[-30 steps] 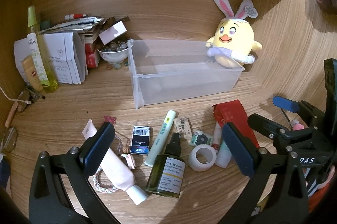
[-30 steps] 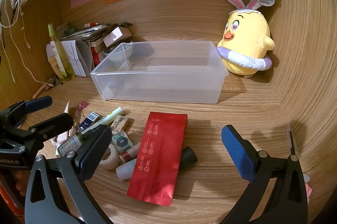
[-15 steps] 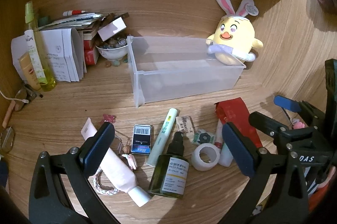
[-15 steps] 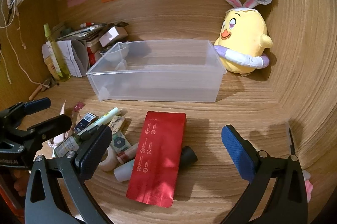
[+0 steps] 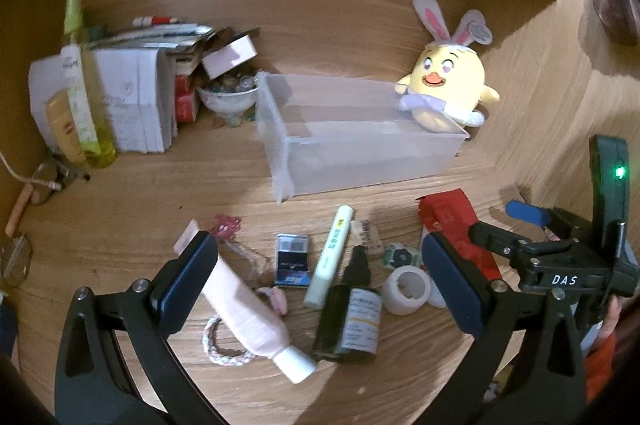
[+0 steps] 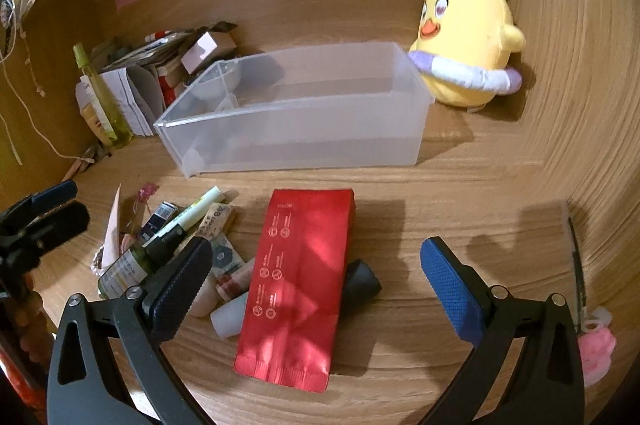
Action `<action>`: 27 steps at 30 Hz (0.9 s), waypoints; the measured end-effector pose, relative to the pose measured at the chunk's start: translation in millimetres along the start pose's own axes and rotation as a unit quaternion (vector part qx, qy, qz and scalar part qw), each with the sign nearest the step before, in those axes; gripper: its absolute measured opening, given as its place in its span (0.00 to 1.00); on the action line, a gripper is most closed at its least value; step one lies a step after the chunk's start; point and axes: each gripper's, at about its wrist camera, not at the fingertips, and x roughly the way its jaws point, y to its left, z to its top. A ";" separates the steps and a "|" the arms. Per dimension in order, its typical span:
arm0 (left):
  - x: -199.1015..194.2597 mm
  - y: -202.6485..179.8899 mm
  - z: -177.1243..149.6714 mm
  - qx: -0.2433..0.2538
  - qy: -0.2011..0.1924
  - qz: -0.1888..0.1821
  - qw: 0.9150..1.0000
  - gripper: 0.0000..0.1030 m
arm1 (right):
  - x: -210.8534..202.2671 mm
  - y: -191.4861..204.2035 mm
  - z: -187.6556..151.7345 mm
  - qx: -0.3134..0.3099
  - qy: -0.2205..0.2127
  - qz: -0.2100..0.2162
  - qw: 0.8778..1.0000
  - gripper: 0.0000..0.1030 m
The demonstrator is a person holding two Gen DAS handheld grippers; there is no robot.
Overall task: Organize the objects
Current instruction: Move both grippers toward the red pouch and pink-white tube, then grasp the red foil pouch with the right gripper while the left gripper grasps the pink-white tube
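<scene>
Left gripper [image 5: 318,279] spread wide, empty, above the dark bottle [image 5: 350,309] and pink tube [image 5: 244,309]. Right gripper [image 6: 316,279] spread, empty, over the red pouch [image 6: 298,281]. Clear bin [image 6: 296,113] stood behind the clutter.

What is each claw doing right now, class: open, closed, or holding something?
Left claw: open, holding nothing, above the small clutter.
Right claw: open, holding nothing, above the red pouch.

Both wrist cameras looked down along their fingers at a cluttered wooden desk [image 5: 120,201], the left from the left, the right nearer; each caught the clear bin [image 5: 360,153] [image 6: 296,129] and plush chick [image 6: 468,37].
</scene>
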 end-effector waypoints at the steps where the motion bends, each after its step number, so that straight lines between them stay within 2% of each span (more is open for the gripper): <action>1: 1.0 6.1 -0.2 -0.008 0.004 0.004 1.000 1.00 | 1.4 -1.4 -1.0 0.001 0.001 0.000 1.000 1.00; 6: 16.5 35.6 -1.0 -0.044 0.040 0.038 0.998 1.00 | 7.2 -2.5 -2.1 0.000 0.008 -0.007 1.000 1.00; 10: 29.4 52.7 -4.6 -0.073 0.069 0.033 0.994 1.00 | 12.5 -1.7 -1.4 -0.006 0.011 -0.014 1.000 1.00; 14: 33.4 56.3 -9.6 -0.075 0.079 0.042 0.993 1.00 | 15.9 -2.7 -2.2 -0.005 0.010 -0.017 1.000 0.99; 17: 35.2 57.0 -13.1 -0.076 0.086 0.040 0.993 1.00 | 22.1 -3.6 -1.4 -0.005 0.017 -0.017 1.000 0.94; 18: 36.4 56.8 -14.2 -0.075 0.089 0.041 0.992 0.97 | 24.7 -4.2 -1.0 -0.005 0.021 -0.015 1.000 0.92; 21: 42.6 57.2 -16.7 -0.074 0.107 0.042 0.991 0.77 | 31.2 -4.3 -0.6 -0.006 0.030 -0.011 0.999 0.88; 24: 49.3 60.1 -18.7 -0.084 0.121 0.031 0.989 0.76 | 34.5 -2.7 -2.2 -0.008 0.033 -0.005 0.999 0.86; 27: 49.9 58.6 -21.0 -0.079 0.123 0.039 0.988 0.76 | 35.0 -1.2 -4.4 -0.013 0.036 -0.005 0.999 0.85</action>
